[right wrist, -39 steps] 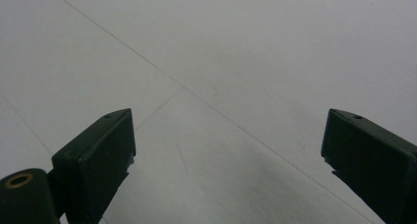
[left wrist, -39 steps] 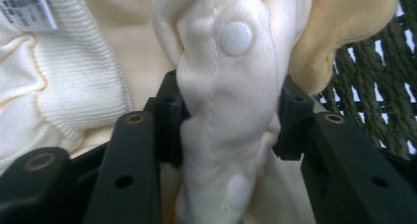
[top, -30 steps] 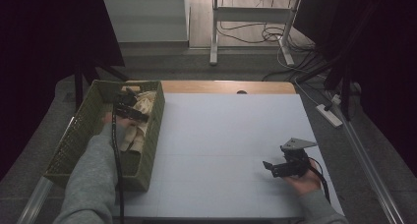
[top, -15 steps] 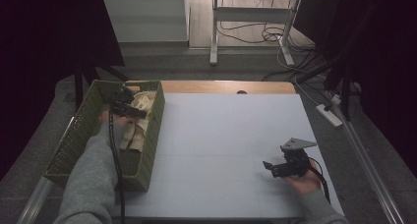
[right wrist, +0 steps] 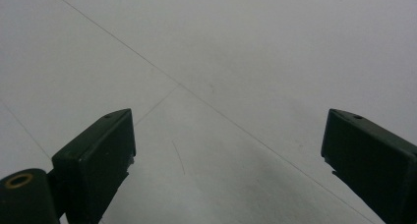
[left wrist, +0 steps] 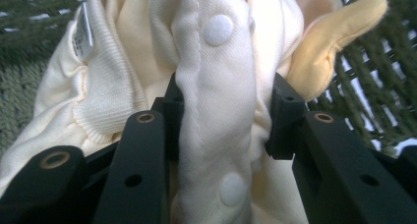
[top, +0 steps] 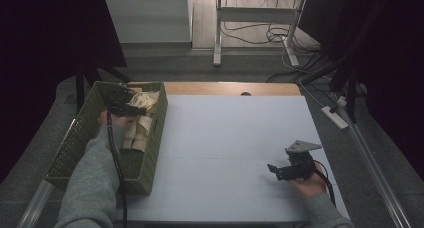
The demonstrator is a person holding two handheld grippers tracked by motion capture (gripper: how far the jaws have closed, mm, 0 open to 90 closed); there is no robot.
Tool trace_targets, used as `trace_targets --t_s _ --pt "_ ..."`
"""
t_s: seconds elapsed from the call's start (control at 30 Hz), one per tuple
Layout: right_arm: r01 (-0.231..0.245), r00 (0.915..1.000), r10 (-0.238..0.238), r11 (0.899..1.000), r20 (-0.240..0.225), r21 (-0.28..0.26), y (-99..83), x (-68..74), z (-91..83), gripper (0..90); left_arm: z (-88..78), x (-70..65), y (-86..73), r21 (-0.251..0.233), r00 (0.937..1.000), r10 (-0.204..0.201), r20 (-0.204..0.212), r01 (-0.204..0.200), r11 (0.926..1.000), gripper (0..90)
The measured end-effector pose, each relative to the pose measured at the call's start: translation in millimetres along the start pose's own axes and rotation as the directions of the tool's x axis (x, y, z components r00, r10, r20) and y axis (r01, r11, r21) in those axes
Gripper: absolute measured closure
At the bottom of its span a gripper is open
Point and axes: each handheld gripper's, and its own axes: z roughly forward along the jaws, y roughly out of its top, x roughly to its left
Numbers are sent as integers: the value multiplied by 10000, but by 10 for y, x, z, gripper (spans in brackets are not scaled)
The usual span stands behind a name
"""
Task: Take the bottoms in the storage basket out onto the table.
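While the right gripper [top: 274, 170] rests wide-jawed on the smooth table [top: 225, 138], the left gripper [left wrist: 223, 121] pinches a soft cream garment [left wrist: 216, 76] with round snaps inside the woven green basket [top: 80, 138].

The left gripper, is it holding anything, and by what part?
Yes. The left gripper is shut on the cream garment in the green basket, its fingers pinching a thick fold that carries the white snap buttons.

You have a cream garment [left wrist: 216, 86] with white snap buttons [left wrist: 218, 29] and a yellow cuff, lying in an olive-green woven basket [top: 75, 143]. Your grippers' jaws are black, and the table [top: 225, 138] is pale grey.
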Motion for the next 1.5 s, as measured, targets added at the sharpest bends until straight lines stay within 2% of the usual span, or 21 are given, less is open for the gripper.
trace_targets --t_s 0.37,0.6,0.9,1.17,1.37,1.5 --pt "-19 10000 19 10000 10 -10 3 -1 1 66 -148 11 22 -780 9995 -305 92 311 9965 620" --pt "-12 10000 12 10000 -11 -52 5 1 -4 66 -227 -14 35 -1008 9992 -369 121 380 9942 621" --pt "-28 10000 27 10000 -15 -70 7 0 -5 66 -323 -51 36 -1264 9996 -271 78 278 9916 622" --pt "-38 10000 38 10000 0 -55 7 2 -6 66 -434 -69 19 -1714 9994 -325 111 340 9846 622" --pt "-43 10000 43 10000 -9 -62 7 2 -3 66 -541 -96 13 -2179 9994 -270 236 315 9755 624" --pt "-53 10000 53 10000 -2 -66 7 0 -7 67 -607 -114 13 -2482 9986 -265 463 372 9680 625"
